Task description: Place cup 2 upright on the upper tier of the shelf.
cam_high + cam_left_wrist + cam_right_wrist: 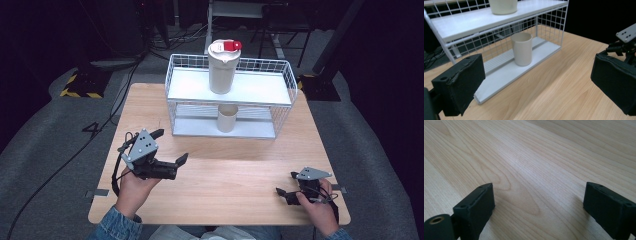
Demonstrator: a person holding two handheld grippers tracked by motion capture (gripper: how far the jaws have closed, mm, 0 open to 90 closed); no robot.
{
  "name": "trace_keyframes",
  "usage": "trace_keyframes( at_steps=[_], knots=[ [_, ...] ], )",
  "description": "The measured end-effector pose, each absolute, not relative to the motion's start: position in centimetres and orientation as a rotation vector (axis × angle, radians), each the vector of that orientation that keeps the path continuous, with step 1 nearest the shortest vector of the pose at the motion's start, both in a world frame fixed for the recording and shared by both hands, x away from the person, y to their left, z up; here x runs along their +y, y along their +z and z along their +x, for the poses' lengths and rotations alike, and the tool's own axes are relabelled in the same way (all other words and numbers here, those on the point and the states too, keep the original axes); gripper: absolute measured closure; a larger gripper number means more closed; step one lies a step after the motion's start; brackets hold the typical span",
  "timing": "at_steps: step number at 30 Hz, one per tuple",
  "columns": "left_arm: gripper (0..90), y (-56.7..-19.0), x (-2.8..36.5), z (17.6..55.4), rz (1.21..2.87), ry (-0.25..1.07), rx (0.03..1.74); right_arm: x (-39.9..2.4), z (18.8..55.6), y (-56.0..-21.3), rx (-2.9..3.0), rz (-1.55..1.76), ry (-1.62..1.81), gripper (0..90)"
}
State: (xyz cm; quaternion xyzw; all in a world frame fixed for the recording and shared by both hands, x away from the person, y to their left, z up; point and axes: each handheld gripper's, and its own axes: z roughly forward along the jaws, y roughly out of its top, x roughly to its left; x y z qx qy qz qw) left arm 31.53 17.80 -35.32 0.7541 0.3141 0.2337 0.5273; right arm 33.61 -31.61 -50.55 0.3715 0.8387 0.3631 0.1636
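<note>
High view: we are aiming our wide-open left gripper (171, 146) at the cup (227, 118) under the rack (180, 75), approaching level; right gripper (286, 184) is idling open.

upper container (503, 6): top cut by frame edge | lower cup (227, 118): rim hidden behind shelf edge

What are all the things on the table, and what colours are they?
Rack: one, white wire, two shelves, far middle of the table.
Tall container: one, cream with a white lid and red tab, top shelf.
Cup: one, cream, open, upright on the bottom shelf.
Table: one, light wood.
Left gripper: one, black, jaws open, held above the table's left side.
Right gripper: one, black, jaws open, low at the near right corner.
</note>
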Motion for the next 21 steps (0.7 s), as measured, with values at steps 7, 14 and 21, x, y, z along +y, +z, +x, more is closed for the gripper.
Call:
trace_keyframes(
  at_steps=[7,14,21],
  knots=[
    [0.0,-37.5,18.7,30.9,1.818,0.537,0.792,-31.6,33.6,-50.6,2.391,1.059,1.035,10.2],
    [0.1,-39.0,19.4,30.3,1.855,0.527,0.822,-31.6,33.6,-50.5,2.391,1.06,1.035,10.2],
    [0.2,-41.0,20.1,30.2,1.887,0.518,0.856,-31.6,33.6,-50.5,2.391,1.059,1.035,10.2]
  ],
)
